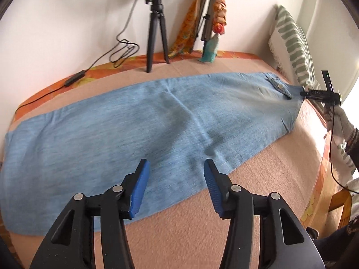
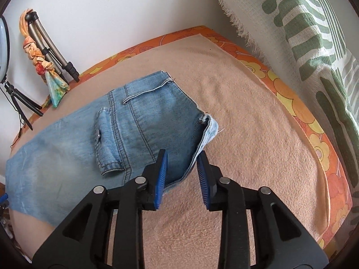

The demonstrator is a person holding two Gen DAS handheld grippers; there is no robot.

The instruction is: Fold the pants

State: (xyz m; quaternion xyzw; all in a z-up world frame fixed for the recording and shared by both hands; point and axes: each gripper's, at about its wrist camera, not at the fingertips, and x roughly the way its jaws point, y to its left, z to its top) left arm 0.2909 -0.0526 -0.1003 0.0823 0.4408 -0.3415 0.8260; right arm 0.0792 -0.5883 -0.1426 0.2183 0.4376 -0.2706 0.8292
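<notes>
Fingers of the left gripper (image 1: 175, 168) stand well apart, their blue pads (image 1: 139, 190) bare, with nothing between them; they hang above the near edge of the pants (image 1: 134, 121) without touching the cloth. The right gripper (image 2: 182, 157) is also released, its gap narrower. The waistband corner (image 2: 208, 130) lies just beyond its tips, and the left pad overlaps the denim edge in the right wrist view, though neither pad presses on it.

The light blue denim pants lie flat on a peach blanket (image 2: 246, 134) covering the bed, folded lengthwise so one leg sits on the other. Legs run toward the left, waist toward the right near a green-and-white patterned pillow (image 2: 314, 33). A back pocket with a button (image 2: 105, 143) faces up, and a shallow crease crosses the middle of the cloth.
</notes>
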